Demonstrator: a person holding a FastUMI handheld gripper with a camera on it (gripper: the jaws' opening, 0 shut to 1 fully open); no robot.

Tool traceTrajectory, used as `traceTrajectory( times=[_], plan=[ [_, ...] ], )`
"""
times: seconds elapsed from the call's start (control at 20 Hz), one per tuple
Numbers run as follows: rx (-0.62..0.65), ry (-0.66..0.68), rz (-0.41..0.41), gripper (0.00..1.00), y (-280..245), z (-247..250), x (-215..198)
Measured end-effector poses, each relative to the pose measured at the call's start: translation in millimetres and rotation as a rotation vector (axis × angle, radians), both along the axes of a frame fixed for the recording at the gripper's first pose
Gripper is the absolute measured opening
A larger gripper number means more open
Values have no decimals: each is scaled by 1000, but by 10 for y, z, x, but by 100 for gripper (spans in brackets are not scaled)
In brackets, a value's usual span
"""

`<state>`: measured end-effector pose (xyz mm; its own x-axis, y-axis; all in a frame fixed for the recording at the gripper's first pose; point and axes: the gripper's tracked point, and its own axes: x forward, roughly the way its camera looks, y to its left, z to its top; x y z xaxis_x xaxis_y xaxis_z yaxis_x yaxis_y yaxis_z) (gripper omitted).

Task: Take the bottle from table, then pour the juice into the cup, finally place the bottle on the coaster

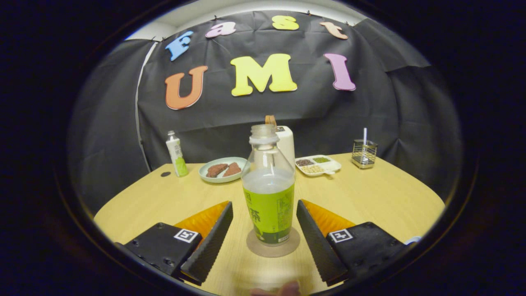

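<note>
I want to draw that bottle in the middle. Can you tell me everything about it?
The bottle is clear plastic with a green label around its lower half and no cap on its neck. Pale, cloudy juice fills it to just above the label. It stands upright on a round brown coaster on the wooden table. The gripper is open, one finger on each side of the bottle, neither touching it.

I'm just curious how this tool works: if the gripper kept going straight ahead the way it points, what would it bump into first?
Most likely the bottle, standing uncapped on the coaster between the open fingers of the gripper. Its base sits right in that line, with a gap either side.
</note>
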<state>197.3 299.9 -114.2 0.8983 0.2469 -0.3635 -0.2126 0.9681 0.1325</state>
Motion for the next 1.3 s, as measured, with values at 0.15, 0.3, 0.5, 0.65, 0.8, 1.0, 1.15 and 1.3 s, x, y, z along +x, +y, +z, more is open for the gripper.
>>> traceTrajectory(
  times=[0.15,0.3,0.5,0.65,0.8,1.0,1.15,1.3],
  plan=[
    [0,-38,5,100,-53,191,-247],
    [3,-105,-8,99,-188,470,-577],
    [-22,-164,3,100,-361,715,-1143],
    [-46,-178,25,100,-512,747,-1541],
    [-41,-211,6,100,-664,801,-1911],
    [-34,-233,-5,100,-766,782,-2300],
    [-22,-240,-12,100,-813,770,-2471],
    [1,-265,-48,100,-876,813,-2512]
  ],
)
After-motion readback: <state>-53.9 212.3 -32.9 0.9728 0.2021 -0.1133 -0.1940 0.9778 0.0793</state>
